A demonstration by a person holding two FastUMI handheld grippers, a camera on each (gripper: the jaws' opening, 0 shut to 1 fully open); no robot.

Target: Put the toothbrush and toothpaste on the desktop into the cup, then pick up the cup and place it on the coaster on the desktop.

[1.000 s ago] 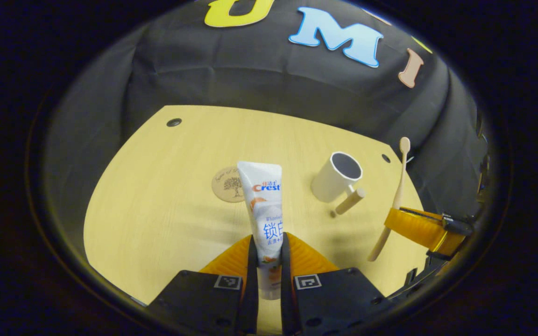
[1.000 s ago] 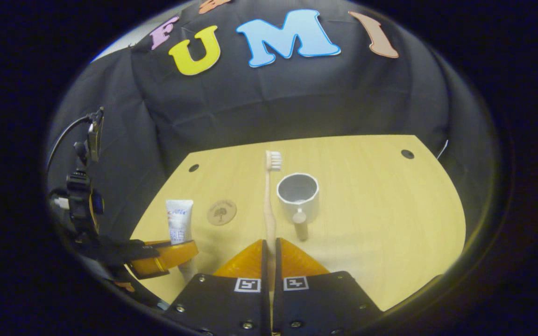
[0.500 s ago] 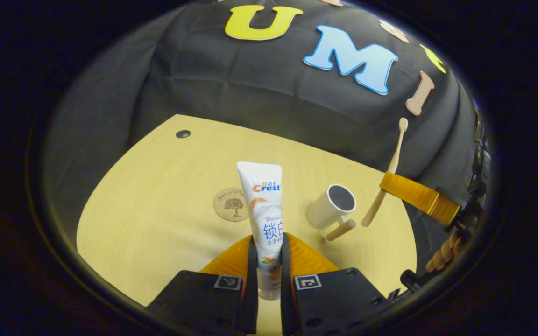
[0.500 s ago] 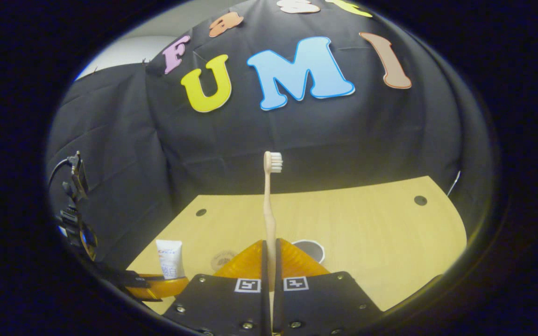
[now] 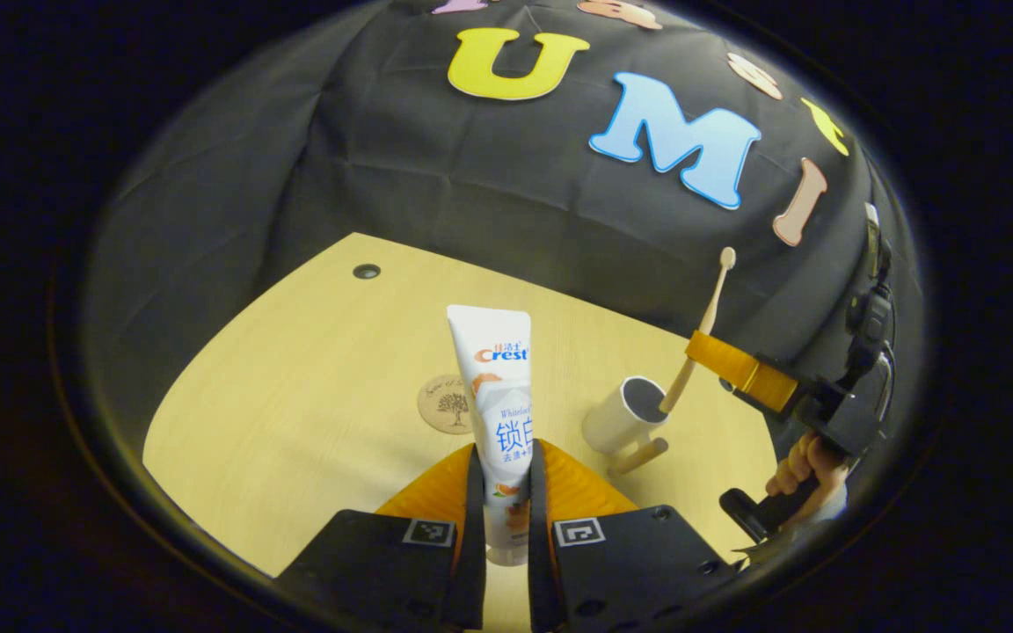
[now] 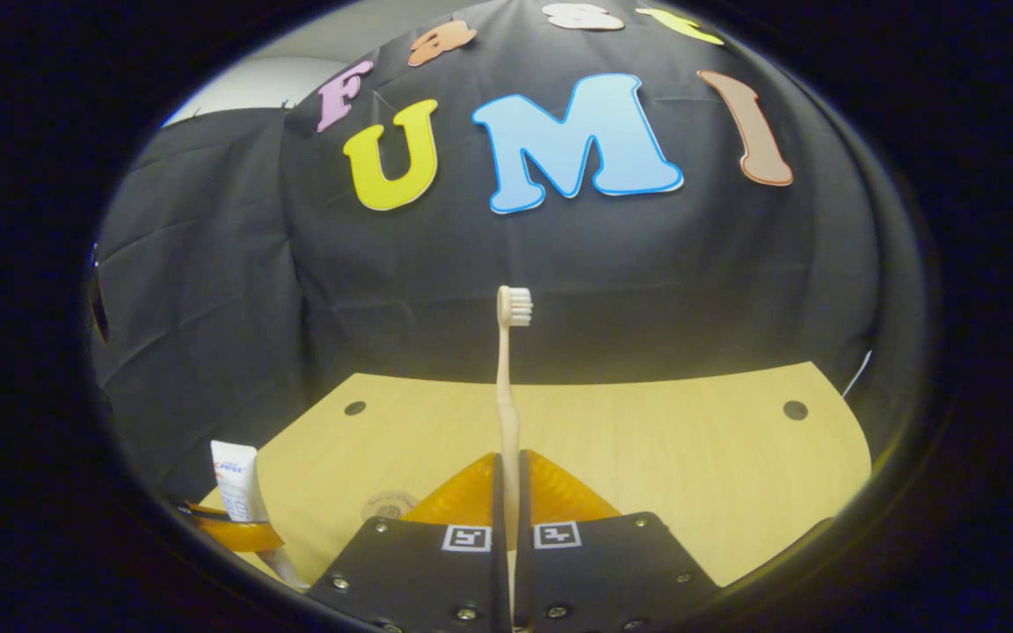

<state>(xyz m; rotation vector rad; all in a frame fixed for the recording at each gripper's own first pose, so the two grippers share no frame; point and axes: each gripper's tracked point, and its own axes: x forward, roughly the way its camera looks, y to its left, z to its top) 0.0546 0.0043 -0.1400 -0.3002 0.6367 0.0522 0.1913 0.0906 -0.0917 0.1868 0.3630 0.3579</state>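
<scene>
Toothbrush (image 5: 700,330) in right tongs (image 5: 739,369), now lower end at cup (image 5: 623,415) mouth.

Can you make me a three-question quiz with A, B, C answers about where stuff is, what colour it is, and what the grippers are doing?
1. Where is the bottom end of the toothbrush?
A. flat on the table
B. at the mouth of the cup
C. on the coaster

2. What colour is the cup?
A. white
B. red
C. green

3. What is the left gripper doing?
A. hanging open
B. pinching the coaster
C. squeezing the toothpaste

Answers:
1 B: in the left gripper view the handle, held tilted by the right gripper, ends at the cup's rim.
2 A: the cup on the table is white, with a wooden handle.
3 C: both fingers press the tube, which stands upright between them.
</scene>
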